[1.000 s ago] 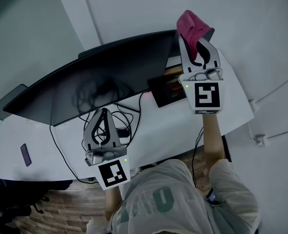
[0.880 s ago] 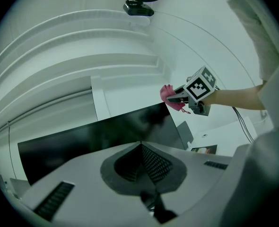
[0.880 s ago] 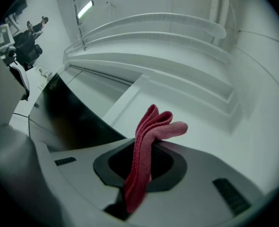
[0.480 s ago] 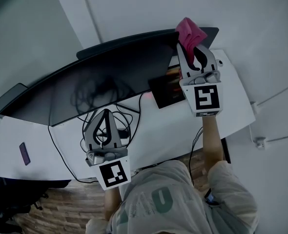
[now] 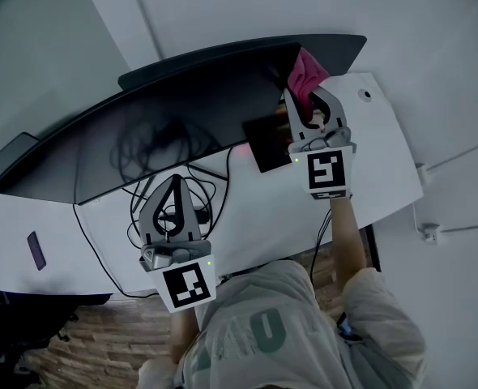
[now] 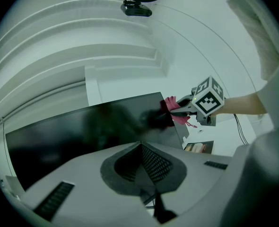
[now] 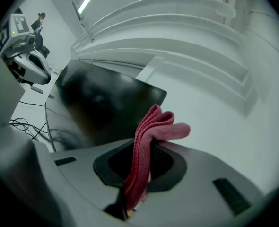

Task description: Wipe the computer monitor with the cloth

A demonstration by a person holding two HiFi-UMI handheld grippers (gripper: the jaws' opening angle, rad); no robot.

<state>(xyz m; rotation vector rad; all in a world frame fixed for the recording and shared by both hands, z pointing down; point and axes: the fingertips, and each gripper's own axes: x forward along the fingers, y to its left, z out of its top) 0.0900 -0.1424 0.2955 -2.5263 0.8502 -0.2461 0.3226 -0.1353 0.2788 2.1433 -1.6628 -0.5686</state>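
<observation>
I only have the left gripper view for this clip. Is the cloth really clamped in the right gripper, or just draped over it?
Observer: Clamped. In the right gripper view, the right gripper has its jaws shut on the cloth, and the folded end sticks out past the tips.
Operator: What's underneath my left gripper? I can't see below it.
Observer: In the head view, the left gripper hangs over a tangle of cables on the desk, in front of the monitor.
</observation>
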